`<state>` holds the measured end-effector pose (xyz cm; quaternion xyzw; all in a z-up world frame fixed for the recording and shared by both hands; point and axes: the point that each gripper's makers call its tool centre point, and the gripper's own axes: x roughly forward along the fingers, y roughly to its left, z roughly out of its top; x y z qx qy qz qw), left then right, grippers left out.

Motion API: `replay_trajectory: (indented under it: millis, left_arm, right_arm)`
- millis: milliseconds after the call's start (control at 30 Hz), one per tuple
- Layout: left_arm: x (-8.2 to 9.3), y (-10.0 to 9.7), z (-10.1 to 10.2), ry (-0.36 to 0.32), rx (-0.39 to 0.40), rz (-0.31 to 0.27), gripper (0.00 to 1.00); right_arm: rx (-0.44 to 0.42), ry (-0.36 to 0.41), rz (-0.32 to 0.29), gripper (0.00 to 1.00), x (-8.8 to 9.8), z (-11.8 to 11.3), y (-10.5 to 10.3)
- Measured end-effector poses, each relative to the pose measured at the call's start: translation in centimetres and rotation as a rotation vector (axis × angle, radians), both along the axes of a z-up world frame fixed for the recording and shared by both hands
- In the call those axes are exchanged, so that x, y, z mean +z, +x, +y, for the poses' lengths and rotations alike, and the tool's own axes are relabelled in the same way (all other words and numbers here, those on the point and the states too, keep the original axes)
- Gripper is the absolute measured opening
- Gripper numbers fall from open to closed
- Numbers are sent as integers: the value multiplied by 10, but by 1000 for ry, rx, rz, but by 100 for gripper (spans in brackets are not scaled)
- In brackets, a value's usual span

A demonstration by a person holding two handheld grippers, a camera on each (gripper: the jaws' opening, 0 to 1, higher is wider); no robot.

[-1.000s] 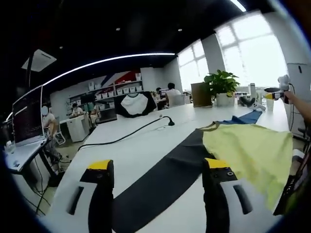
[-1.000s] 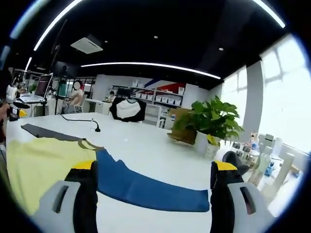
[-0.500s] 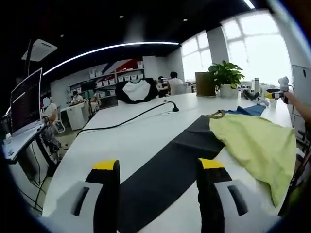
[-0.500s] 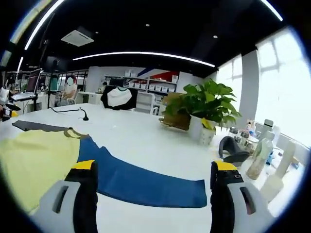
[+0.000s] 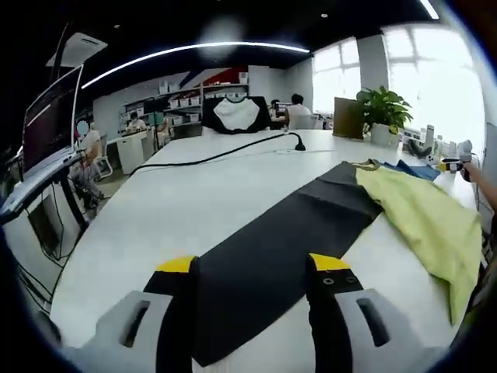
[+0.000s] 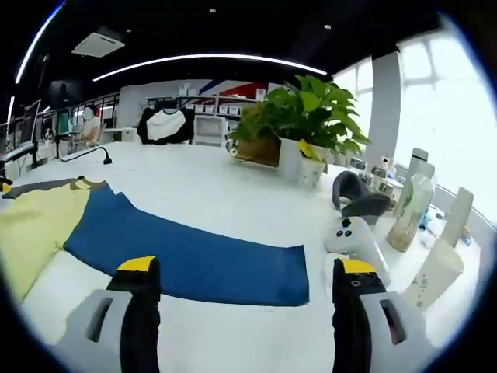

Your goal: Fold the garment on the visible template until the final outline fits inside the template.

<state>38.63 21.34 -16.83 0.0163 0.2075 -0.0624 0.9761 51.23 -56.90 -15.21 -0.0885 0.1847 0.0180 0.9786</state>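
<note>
on the white table [image 5: 178, 198] in my left gripper view, a black fabric strip [image 5: 279, 249] runs from between my jaws up toward the yellow-green garment [image 5: 423, 221], which lies spread at the right and drapes over the table's near edge. my left gripper [image 5: 252, 268] is open, jaws spread wide, yellow tips just above the near end of the black strip, nothing held. can't tell whether the tips touch the cloth. the garment overlaps the far end of the black strip; a bit of blue fabric [image 5: 411, 169] peeks out beyond it. a black cable with a small microphone head [image 5: 297, 144] snakes across the far table. a potted plant [image 5: 382, 116] sits at the far right, and a black-and-white shirt [image 5: 235, 113] hangs on a stand at the back. people sit at desks in the background, and a monitor [image 5: 48, 124] stands at left. my right gripper [image 5: 453, 165] shows small at the right edge.

in my right gripper view, the blue fabric strip [image 6: 186, 252] lies flat across the table [image 6: 233, 194], its right end between my jaws. the garment [image 6: 35, 225] sits at the left, overlapping the blue strip's far end. my right gripper [image 6: 241, 272] is open too, jaws far apart, empty, tips over the strip's near edge. beside the right jaw lies a white controller [image 6: 353, 237], with a grey headset [image 6: 357, 202] behind it and bottles [image 6: 409, 206] along the right. a leafy potted plant [image 6: 303, 116] stands mid-table.
</note>
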Motion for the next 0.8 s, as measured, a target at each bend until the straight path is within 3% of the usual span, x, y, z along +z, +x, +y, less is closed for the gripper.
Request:
replay_trajectory:
  millis: [100,200,333,367,400,433,600,633,667,800]
  left_arm:
    - [-5,4,-1,-13,0,16,53]
    - [-5,7,-1,-17,0,16,53]
    - [-14,10,-2,-37,5,54,50]
    - [-20,9,-1,-23,16,74,48]
    - [-16,16,4,43,-4,45,47]
    - [-16,16,2,1,3,56,46]
    - [-18,19,10,-1,48,59,28]
    - [-18,20,11,8,57,56,25]
    - [-18,21,12,9,63,51,23]
    - [-18,23,10,29,67,43,10]
  right_arm:
    - [2,-46,12,89,-8,-6,7]
    - [-12,-10,65,89,-24,-10,13]
    - [-9,42,52,90,-28,-9,20]
    - [-11,56,58,90,-30,-8,19]
    - [-11,61,60,90,-30,-9,19]
    - [-11,65,58,90,-31,-10,19]
    - [-20,196,68,87,-40,-3,18]
    - [24,117,34,88,-34,-2,20]
    - [-5,153,47,88,-36,0,17]
    - [-7,154,53,88,-36,0,18]
